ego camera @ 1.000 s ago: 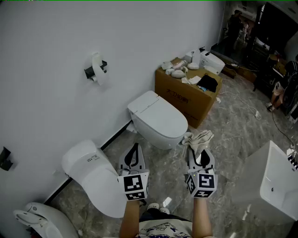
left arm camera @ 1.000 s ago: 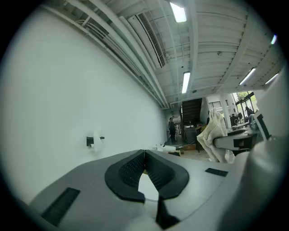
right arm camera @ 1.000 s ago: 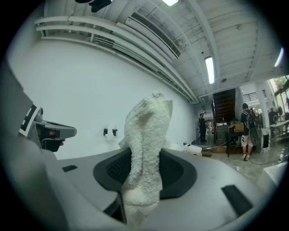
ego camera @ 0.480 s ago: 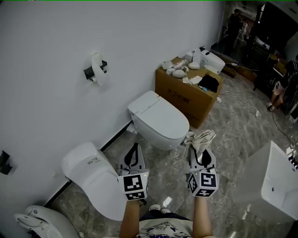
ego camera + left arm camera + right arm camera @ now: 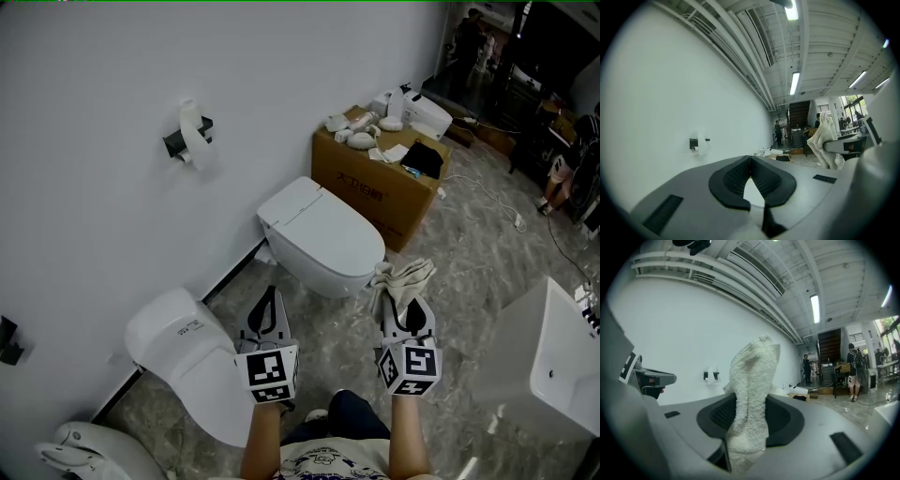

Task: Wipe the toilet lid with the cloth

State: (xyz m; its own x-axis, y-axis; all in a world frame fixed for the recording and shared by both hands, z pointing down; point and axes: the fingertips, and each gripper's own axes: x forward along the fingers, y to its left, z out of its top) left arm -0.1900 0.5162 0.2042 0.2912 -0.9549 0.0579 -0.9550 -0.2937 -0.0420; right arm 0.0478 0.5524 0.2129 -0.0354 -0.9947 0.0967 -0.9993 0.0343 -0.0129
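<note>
A white toilet with its lid [image 5: 323, 234] down stands against the wall, straight ahead of me. My right gripper [image 5: 401, 298] is shut on an off-white cloth [image 5: 401, 278], which sticks up past the jaws just right of the toilet's front; the cloth [image 5: 751, 394] fills the middle of the right gripper view. My left gripper [image 5: 271, 302] is shut and holds nothing, hanging above the floor short of the toilet's front left. In the left gripper view the jaws [image 5: 750, 161] meet at their tips.
A second white toilet [image 5: 192, 361] stands at my left. A cardboard box [image 5: 375, 187] with small items on top sits right of the lidded toilet. A toilet-paper holder [image 5: 187, 136] is on the wall. A white basin [image 5: 553, 366] is at the right. People stand in the far room.
The view has shifted slightly; toilet and box sit a little lower and nearer. Both grippers keep their pose, the right one still gripping the cloth.
</note>
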